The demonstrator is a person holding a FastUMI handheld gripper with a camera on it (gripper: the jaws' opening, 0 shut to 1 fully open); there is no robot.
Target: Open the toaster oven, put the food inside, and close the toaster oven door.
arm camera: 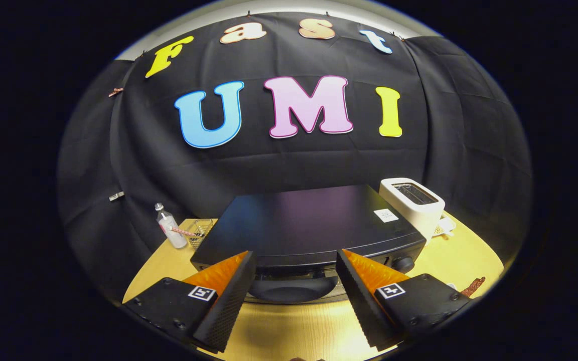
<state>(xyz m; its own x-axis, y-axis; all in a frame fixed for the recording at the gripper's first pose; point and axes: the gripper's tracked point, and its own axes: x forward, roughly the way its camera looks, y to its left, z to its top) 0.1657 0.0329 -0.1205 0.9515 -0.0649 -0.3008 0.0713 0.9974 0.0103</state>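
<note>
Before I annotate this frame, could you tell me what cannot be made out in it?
- Black toaster oven front: hidden below its top, gripper view; the open gripper frames its dark handle.
- Brown food piece: cut off beside the finger.
- Clear small bottle: too small to identify.

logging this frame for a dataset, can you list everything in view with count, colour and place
toaster oven: 1, black, on the table just ahead of the fingers, handle between them
slot toaster: 1, white, right of the oven, behind it
bottle: 1, clear, left of the oven
wire basket: 1, metal, between bottle and oven
food piece: 1, reddish brown, on the table right of the right finger
table: 1, light wood
gripper: 1, fingers apart, holding nothing
</note>
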